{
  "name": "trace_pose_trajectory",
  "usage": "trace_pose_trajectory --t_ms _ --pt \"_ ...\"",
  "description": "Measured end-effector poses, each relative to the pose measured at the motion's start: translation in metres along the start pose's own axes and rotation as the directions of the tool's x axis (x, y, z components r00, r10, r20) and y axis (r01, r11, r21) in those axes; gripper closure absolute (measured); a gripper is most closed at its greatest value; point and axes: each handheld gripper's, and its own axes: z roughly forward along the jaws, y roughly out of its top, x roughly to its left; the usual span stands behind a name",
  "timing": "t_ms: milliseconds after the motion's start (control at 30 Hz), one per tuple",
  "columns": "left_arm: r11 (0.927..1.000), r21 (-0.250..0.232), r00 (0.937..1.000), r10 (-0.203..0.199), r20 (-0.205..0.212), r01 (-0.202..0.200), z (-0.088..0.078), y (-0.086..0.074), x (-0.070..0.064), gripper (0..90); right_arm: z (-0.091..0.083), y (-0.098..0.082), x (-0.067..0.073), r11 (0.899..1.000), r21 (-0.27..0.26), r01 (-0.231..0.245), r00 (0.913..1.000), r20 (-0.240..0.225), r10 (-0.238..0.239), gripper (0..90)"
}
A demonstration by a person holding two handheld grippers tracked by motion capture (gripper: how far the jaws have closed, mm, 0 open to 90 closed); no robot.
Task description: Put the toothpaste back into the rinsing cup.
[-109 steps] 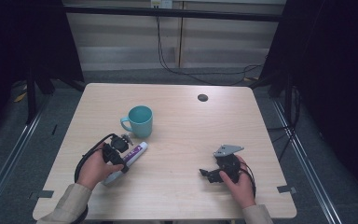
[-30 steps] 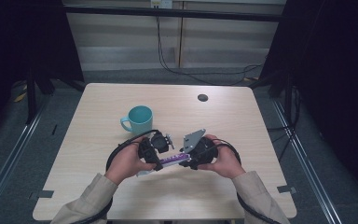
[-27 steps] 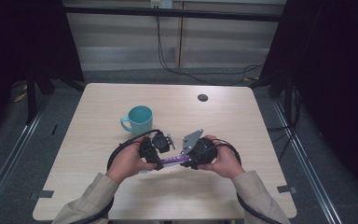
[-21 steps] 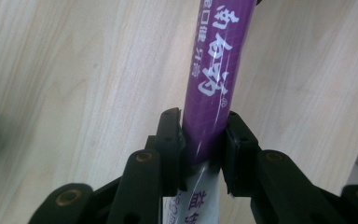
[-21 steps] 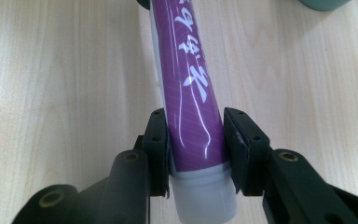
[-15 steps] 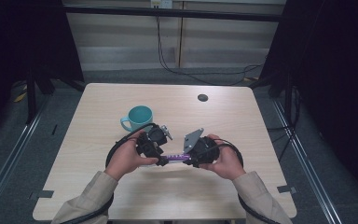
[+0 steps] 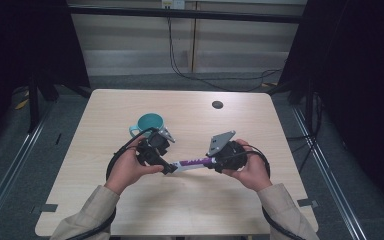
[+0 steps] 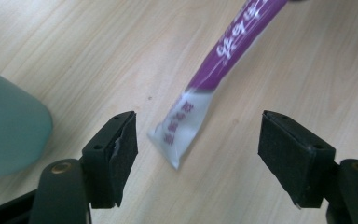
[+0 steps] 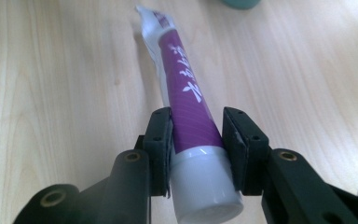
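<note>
Your right claw (image 9: 196, 140) is clamped on the purple tube (image 9: 186, 107) just above its white cap (image 9: 205, 191), one pad on each side. Your left claw (image 8: 198, 140) has just been opening — its pads now stand wide, clear of the tube's flat white tail (image 8: 179, 126), which lies between them untouched. In the high view the tube (image 7: 192, 162) spans the gap between both claws at centre frame, over the desk (image 7: 280, 125); the teal mug (image 7: 149, 124) sits just above your left hand (image 7: 127, 167).

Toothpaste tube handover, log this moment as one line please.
left gripper: just opened, off tube | right gripper: shut on toothpaste tube near cap | mug: untouched
</note>
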Motion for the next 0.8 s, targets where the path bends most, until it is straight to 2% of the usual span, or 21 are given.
trace_pose_trajectory --t_ms 67,133,167,200,267,300,333,367,400,433,467,500,533,567,633,667,700,767,800 --pt "0.9996 0.017 0.9997 0.024 -0.008 -0.024 0.004 -0.001 -0.001 28.2 -0.001 -0.001 -0.002 1.000 -0.003 -0.003 1.0000 -0.007 0.003 63.6" --pt "0.9976 0.031 0.9979 0.063 -0.015 -0.063 0.012 -0.002 -0.003 28.2 0.007 -0.007 -0.002 0.999 0.035 -0.008 0.9992 -0.039 0.009 63.6" --pt "0.9958 0.038 0.9962 0.084 -0.021 -0.084 0.017 -0.002 -0.004 28.2 0.007 -0.007 -0.002 0.999 0.035 -0.008 0.9992 -0.039 0.009 63.6" --pt "0.9930 0.038 0.9932 0.113 -0.028 -0.112 0.021 -0.002 -0.006 28.2 0.010 -0.010 -0.001 0.999 0.040 -0.008 0.9988 -0.048 0.010 63.6" --pt "0.9816 0.029 0.9802 0.190 -0.055 -0.189 0.031 -0.002 -0.008 28.5 0.016 -0.015 0.000 0.999 0.037 -0.020 0.9974 -0.069 0.022 63.6" --pt "0.9762 0.033 0.9748 0.216 -0.057 -0.214 0.036 -0.001 -0.009 28.5 0.018 -0.017 0.002 0.999 0.034 -0.024 0.9970 -0.073 0.026 63.6" --pt "0.9749 0.039 0.9738 0.221 -0.054 -0.219 0.041 0.000 -0.010 29.2 0.019 -0.018 0.002 0.999 0.030 -0.026 0.9966 -0.077 0.028 63.6" --pt "0.9687 0.048 0.9682 0.246 -0.047 -0.244 0.045 0.002 -0.011 31.6 0.020 -0.018 0.003 0.999 0.025 -0.022 0.9967 -0.078 0.024 63.6" --pt "0.9679 0.046 0.9680 0.249 -0.032 -0.247 0.050 0.003 -0.013 32.1 0.020 -0.019 0.004 0.999 0.022 -0.026 0.9963 -0.081 0.028 63.6" --pt "0.9612 0.064 0.9627 0.270 -0.019 -0.268 0.054 0.005 -0.013 32.8 0.020 -0.018 0.004 0.999 0.022 -0.024 0.9963 -0.082 0.026 63.6" --pt "0.9614 0.071 0.9633 0.268 -0.020 -0.266 0.059 0.006 -0.016 35.6 0.020 -0.018 0.004 1.000 0.019 -0.024 0.9965 -0.079 0.025 63.5" --pt "0.9518 0.087 0.9549 0.297 -0.016 -0.294 0.064 0.007 -0.016 46.8 0.020 -0.017 0.003 1.000 0.017 -0.018 0.9961 -0.086 0.020 63.5" --pt "0.9502 0.089 0.9539 0.300 -0.004 -0.299 0.067 0.006 -0.017 46.8 0.019 -0.016 0.003 1.000 0.019 -0.017 0.9964 -0.083 0.019 63.6" --pt "0.9459 0.099 0.9506 0.310 0.000 -0.309 0.069 0.006 -0.018 60.9 0.019 -0.016 0.003 1.000 0.019 -0.014 0.9966 -0.081 0.016 63.5" --pt "0.9462 0.113 0.9527 0.303 0.017 -0.303 0.069 0.008 -0.019 68.9 0.020 -0.016 0.004 0.999 0.034 0.002 0.9962 -0.087 0.001 63.4" --pt "0.9463 0.113 0.9528 0.303 0.013 -0.303 0.068 0.008 -0.020 69.8 0.019 -0.017 0.005 0.999 0.035 0.006 0.9963 -0.086 -0.003 63.2" --pt "0.9425 0.104 0.9480 0.318 0.013 -0.318 0.066 0.008 -0.022 71.0 0.018 -0.017 0.005 0.999 0.034 0.010 0.9961 -0.088 -0.007 63.1" --pt "0.9448 0.091 0.9490 0.315 0.013 -0.315 0.060 0.009 -0.024 71.8 0.015 -0.019 0.005 1.000 0.021 0.009 0.9951 -0.098 -0.007 62.5" --pt "0.9397 0.105 0.9454 0.325 0.018 -0.325 0.056 0.011 -0.026 71.8 0.015 -0.019 0.005 1.000 0.021 0.009 0.9951 -0.098 -0.007 62.5"
